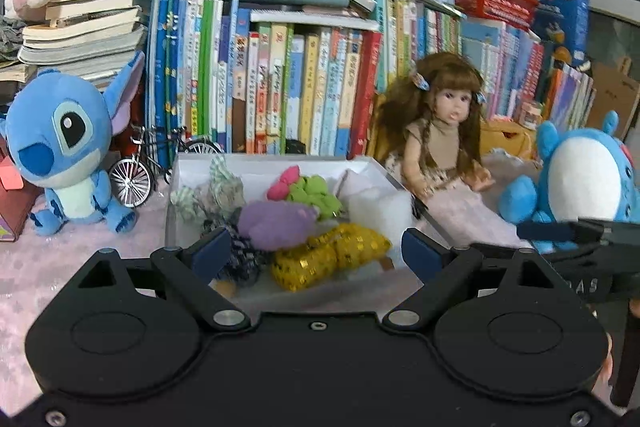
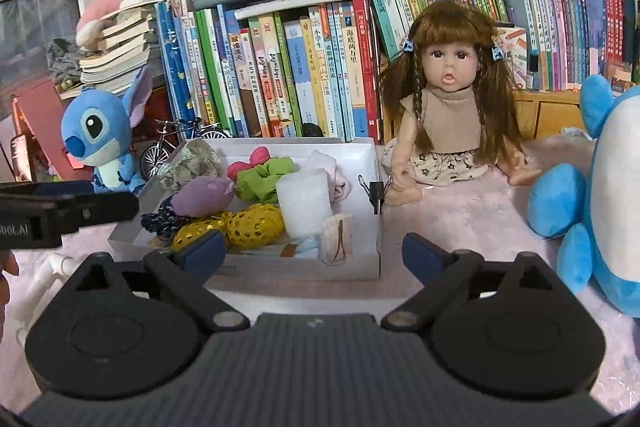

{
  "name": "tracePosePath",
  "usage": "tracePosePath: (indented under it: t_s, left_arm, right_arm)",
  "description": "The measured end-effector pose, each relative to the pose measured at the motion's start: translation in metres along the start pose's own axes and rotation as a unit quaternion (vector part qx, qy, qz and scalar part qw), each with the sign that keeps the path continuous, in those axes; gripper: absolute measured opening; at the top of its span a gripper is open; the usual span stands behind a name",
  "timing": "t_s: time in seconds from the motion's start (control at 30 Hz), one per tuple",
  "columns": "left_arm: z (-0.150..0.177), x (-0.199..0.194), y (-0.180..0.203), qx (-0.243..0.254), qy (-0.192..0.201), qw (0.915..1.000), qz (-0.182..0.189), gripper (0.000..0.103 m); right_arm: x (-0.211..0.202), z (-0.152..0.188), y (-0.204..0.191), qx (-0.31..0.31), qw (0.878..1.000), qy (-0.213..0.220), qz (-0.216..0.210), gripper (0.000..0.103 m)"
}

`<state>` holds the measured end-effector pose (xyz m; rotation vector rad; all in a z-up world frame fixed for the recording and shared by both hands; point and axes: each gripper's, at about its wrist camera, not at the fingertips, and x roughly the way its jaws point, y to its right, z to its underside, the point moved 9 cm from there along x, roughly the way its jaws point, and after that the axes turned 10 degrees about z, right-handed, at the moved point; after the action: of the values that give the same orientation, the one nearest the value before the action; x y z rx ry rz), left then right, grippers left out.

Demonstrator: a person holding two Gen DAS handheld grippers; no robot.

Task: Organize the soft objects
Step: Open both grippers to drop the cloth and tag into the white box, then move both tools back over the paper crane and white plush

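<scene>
**pinkrug_fan:** Nearest the lens in both views is the black gripper body filling the bottom of the frame. Left gripper [image 1: 316,251] has its blue pads spread wide with nothing pinched between them, hanging just in front of the box. Right gripper [image 2: 312,247] looks the same, released and empty, and it also pokes in at the right edge of the left view.

**softstuff42:** So where did the soft things end up?

**pinkrug_fan:** Big stuff first: a wall of books [image 2: 304,67] runs across the top, a blue-and-white plush [image 2: 600,187] sits at the right edge, a long-haired doll [image 2: 452,99] sits right of centre, and a blue Stitch plush [image 1: 64,147] is at the left. Centre frame is the white box [image 2: 372,163] on the pink tabletop [image 2: 460,227], and the soft pieces are piled inside it: a white foam block [image 2: 300,199], a gold sequined pouch [image 2: 240,227], a purple plush piece [image 2: 204,195], a green scrunchie [image 2: 264,179] and a pink bow [image 2: 252,161] at the back. Tiny model bicycle [image 1: 148,167] stands between Stitch and the box.
</scene>
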<state>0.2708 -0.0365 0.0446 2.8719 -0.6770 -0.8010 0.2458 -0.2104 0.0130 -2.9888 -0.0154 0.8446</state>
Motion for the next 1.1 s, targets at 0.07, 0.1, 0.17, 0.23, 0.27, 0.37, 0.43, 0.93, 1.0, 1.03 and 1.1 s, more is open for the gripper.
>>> tracePosePath:
  t_s: [0.07,0.1,0.17,0.23,0.27,0.37,0.43,0.93,1.0,1.03,1.1]
  left_arm:
    - [0.007,-0.003,0.003,0.003,-0.009,0.9999,0.007,0.092]
    - [0.011,-0.005,0.005,0.004,-0.015,0.9998,0.009,0.092]
    - [0.018,-0.007,0.007,0.007,-0.026,0.9996,0.010,0.092]
    - [0.026,-0.009,0.008,0.010,-0.037,0.9992,0.010,0.092]
    - [0.030,-0.009,0.009,0.011,-0.042,0.9990,0.010,0.092]
    - [0.041,-0.010,0.010,0.008,-0.058,0.9982,0.009,0.092]
    - [0.047,-0.010,0.009,0.003,-0.066,0.9977,0.012,0.092]
    - [0.068,0.004,0.003,-0.035,-0.104,0.9939,0.011,0.089]
    - [0.071,0.006,0.002,-0.041,-0.109,0.9931,0.011,0.085]
    - [0.072,0.008,0.001,-0.044,-0.113,0.9925,0.013,0.084]
    - [0.074,0.010,0.001,-0.051,-0.120,0.9913,0.018,0.080]
  right_arm:
    - [-0.006,0.002,0.000,-0.008,1.000,0.006,0.001,0.100]
    - [-0.009,0.003,0.000,-0.013,1.000,0.010,0.003,0.101]
    - [-0.015,0.005,0.001,-0.022,1.000,0.017,0.009,0.102]
    - [-0.021,0.007,0.004,-0.026,0.999,0.021,0.012,0.102]
    - [-0.024,0.009,0.006,-0.028,0.999,0.023,0.014,0.102]
    - [-0.033,0.014,0.012,-0.036,0.999,0.029,0.024,0.103]
    - [-0.037,0.017,0.016,-0.039,0.998,0.030,0.029,0.103]
    - [-0.042,0.042,0.049,-0.026,0.998,0.008,0.055,0.103]
    - [-0.043,0.045,0.051,-0.024,0.998,0.006,0.056,0.103]
    - [-0.044,0.046,0.051,-0.023,0.998,0.006,0.057,0.103]
    - [-0.045,0.049,0.053,-0.024,0.998,0.005,0.060,0.103]
